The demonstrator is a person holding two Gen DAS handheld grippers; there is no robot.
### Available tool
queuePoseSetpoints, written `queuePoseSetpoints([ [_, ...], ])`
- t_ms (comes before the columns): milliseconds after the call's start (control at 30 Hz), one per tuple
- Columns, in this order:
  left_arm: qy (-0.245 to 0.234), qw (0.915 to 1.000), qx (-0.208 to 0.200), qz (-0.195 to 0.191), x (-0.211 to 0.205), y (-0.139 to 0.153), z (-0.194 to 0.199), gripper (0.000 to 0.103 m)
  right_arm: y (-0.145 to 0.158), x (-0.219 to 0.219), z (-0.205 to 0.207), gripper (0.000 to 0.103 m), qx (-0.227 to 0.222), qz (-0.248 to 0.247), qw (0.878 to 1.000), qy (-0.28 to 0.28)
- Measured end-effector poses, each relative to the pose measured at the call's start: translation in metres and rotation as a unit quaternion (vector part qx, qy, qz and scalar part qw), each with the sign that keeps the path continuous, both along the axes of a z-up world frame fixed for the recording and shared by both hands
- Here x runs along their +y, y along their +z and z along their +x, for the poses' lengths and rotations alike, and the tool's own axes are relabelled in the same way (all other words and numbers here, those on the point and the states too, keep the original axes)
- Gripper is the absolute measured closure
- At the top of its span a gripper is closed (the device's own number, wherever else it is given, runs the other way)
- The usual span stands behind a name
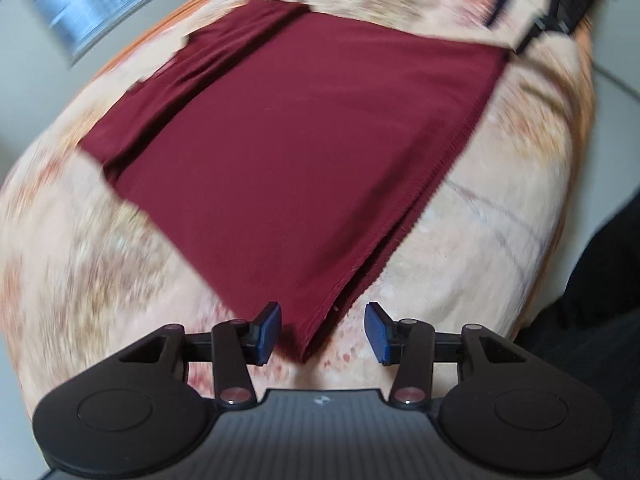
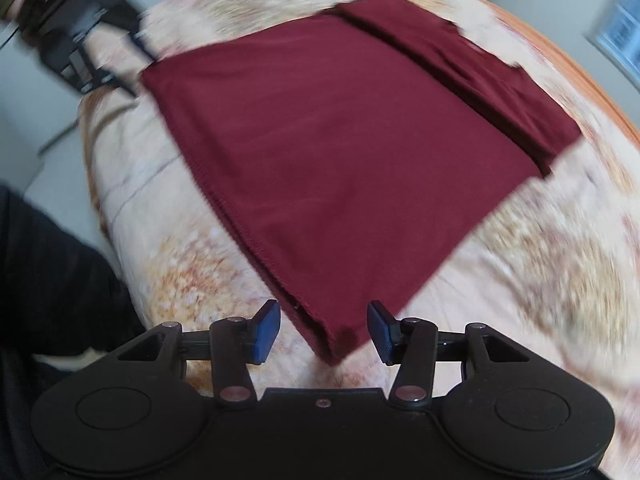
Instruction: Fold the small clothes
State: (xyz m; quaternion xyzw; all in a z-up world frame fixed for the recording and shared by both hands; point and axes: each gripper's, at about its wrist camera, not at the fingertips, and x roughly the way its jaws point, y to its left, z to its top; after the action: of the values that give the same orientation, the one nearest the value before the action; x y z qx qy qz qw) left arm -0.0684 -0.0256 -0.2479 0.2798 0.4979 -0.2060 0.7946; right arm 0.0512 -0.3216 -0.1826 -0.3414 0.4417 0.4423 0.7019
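- Your left gripper (image 1: 323, 330) points down at the dark red cloth (image 1: 296, 152). Its blue fingers (image 1: 269, 334) stand partly apart and hold nothing.
- In the left wrist view, one corner of the cloth lies between the two fingers. The pads do not touch it. The corner sits a bit closer to the left finger.
- The cloth is folded and lies flat on a soft blanket (image 1: 80, 248) with a cream and orange pattern. You can see layers stacked along the cloth's right edge.
- The rest of the cloth spreads away from the fingers, up and across the picture.
- At the top right of that view, blurry and black, is your other gripper, near the far corner of the cloth.
- Your right gripper (image 2: 323, 330) also points down at the same cloth (image 2: 340, 132). Its blue fingers (image 2: 265, 332) are partly apart too, with nothing held.
- In the right wrist view, a different corner of the cloth lies between these fingers, not touched by either pad.
- A dark sleeve (image 2: 44, 280) shows at the left edge of that view.
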Motion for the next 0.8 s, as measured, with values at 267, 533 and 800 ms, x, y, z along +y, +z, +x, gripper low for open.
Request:
queuePoseSetpoints([
  [267,-0.134,0.9888,0.006,0.067,-0.015,-0.031,0.007,0.04,-0.029,0.013,-0.02,0.057,-0.051,-0.082,0.985,0.142],
  [533,-0.13,0.9901,0.053,0.009,0.002,-0.032,0.032,0.092,-0.033,0.014,-0.006,0.094,-0.041,-0.084,0.984,0.154],
  [800,0.01,0.9778,0.105,-0.181,0.076,0.005,0.107,0.097,0.012,0.007,0.083,0.095,0.109,0.027,0.994,0.013],
])
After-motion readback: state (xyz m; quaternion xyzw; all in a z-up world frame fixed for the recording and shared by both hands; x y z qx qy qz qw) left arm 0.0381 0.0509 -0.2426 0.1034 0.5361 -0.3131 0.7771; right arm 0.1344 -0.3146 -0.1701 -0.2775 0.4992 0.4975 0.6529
